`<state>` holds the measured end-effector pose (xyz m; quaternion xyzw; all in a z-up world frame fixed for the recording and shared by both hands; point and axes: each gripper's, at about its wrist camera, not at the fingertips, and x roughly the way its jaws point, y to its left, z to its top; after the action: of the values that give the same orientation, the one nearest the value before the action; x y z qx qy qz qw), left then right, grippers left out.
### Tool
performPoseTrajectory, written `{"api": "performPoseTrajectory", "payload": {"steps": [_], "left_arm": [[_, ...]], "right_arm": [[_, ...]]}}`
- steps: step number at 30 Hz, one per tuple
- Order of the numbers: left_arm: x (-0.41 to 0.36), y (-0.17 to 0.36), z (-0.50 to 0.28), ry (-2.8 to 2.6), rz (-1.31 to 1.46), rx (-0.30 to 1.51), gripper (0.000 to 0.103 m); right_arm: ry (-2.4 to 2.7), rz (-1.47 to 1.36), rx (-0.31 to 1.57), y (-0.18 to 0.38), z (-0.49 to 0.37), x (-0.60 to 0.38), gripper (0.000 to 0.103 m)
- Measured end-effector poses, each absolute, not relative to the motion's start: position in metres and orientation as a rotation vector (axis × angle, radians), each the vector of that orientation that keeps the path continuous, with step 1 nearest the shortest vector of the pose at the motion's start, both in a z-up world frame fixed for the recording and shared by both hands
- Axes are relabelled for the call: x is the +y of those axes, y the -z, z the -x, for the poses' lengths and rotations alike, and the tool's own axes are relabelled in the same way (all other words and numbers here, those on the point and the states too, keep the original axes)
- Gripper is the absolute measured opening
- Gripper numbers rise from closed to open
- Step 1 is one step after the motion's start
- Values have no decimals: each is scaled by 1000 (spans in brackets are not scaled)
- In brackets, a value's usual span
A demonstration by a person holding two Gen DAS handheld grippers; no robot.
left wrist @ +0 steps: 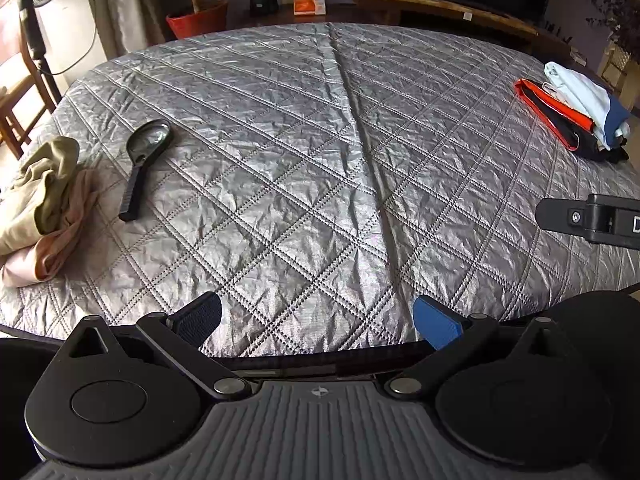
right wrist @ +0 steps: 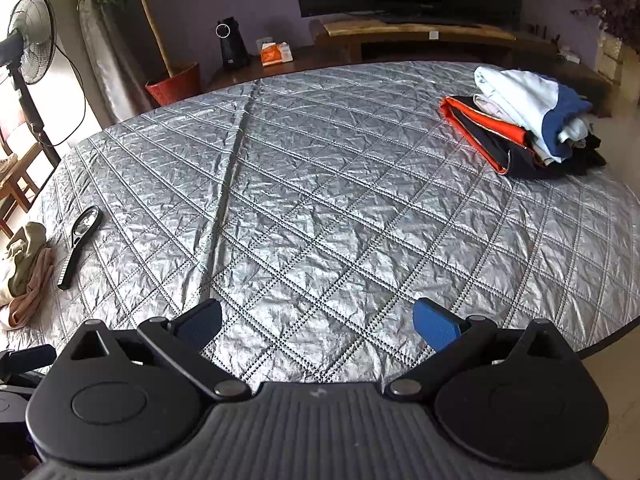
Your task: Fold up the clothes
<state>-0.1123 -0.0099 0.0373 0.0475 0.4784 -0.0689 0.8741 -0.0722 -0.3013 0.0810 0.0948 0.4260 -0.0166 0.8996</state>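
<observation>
1. The left gripper (left wrist: 318, 322) is held wide open over the near edge of the quilted counter (left wrist: 320, 152); nothing is gripped.
2. The right gripper (right wrist: 318, 324) is likewise spread wide and empty.
3. Crumpled clothes (left wrist: 40, 204) are seen at 9 o'clock, a magnifier (left wrist: 146, 160) just beside them.
4. A folded stack (right wrist: 528, 128) is placed at 2 o'clock, well apart.

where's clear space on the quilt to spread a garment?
Free: the whole middle of the quilted cover, between the magnifying glass and the folded stack, down to both open grippers, left and right. Crowded: the left edge, where the crumpled beige and pink clothes lie beside the magnifier, and the far right corner.
</observation>
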Motion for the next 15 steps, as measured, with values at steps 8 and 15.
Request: {"api": "performPoseTrajectory", "payload": {"steps": [8, 15], "left_arm": [[-11, -38, 112, 154, -90, 998, 103], [-9, -39, 111, 155, -69, 992, 103]], "right_arm": [[45, -217, 882, -81, 74, -307, 101], [48, -215, 880, -82, 75, -307, 101]]}}
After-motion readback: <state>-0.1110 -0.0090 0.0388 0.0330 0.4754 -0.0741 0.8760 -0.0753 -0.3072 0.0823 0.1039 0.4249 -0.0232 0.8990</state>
